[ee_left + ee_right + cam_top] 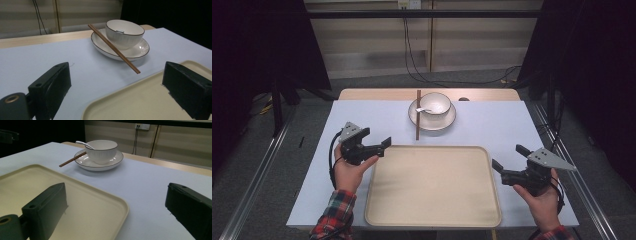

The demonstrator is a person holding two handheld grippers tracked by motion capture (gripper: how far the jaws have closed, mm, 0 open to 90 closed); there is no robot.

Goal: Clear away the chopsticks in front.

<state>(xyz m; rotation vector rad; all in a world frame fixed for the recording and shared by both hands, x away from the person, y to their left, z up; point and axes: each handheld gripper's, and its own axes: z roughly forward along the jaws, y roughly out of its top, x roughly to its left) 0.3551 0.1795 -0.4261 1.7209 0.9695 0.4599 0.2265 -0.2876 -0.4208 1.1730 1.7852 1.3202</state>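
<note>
A white bowl (pixel 435 103) stands on a white plate (pixel 447 121) at the far middle of the table, with a white spoon (pixel 424 110) in it. Brown chopsticks (pixel 418 115) lie across the plate's left rim. In front of them lies a large cream tray (pixel 432 186). My left gripper (pixel 379 141) hovers open at the tray's far left corner, nothing between its jaws. My right gripper (pixel 508 159) is open just off the tray's right edge. The bowl (pixel 124 32) and chopsticks (pixel 113 48) lie ahead of the left jaws; the bowl (pixel 101 151) lies far ahead of the right jaws.
A pale blue cloth (pixel 362 117) covers the table, with a wooden strip (pixel 377 94) bare at the far edge. Dark curtains flank both sides and cables (pixel 412 65) run over the floor behind the table.
</note>
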